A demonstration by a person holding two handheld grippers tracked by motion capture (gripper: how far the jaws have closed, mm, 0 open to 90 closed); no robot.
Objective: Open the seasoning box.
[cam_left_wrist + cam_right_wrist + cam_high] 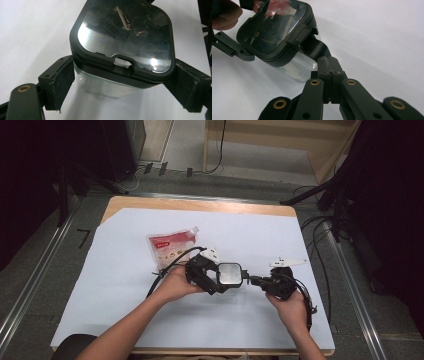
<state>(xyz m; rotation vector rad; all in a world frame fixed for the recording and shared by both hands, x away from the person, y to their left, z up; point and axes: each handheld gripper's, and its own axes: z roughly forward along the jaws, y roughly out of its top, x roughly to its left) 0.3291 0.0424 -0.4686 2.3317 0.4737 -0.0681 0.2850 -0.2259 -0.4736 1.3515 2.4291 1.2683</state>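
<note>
A clear container with a black-rimmed glossy lid (pixel 230 274) (pixel 125 32) (pixel 274 32) stands on the white sheet near the table's middle. My left gripper (pixel 222 282) (pixel 123 85) straddles it from the left. The jaws are wide, and each pad (pixel 62 80) lies close beside the lid's rim; I see no squeeze on it. My right gripper (pixel 252 280) (pixel 329 67) comes in from the right. It is shut on the black latch flap (pixel 318 48) that hangs from the lid's edge.
A red and white pouch (pixel 172 245) lies flat behind the left hand. The white sheet (pixel 125 285) covers most of the wooden table (pixel 200 204). Cables trail from both grippers, and more lie on the floor at the right (pixel 320 240).
</note>
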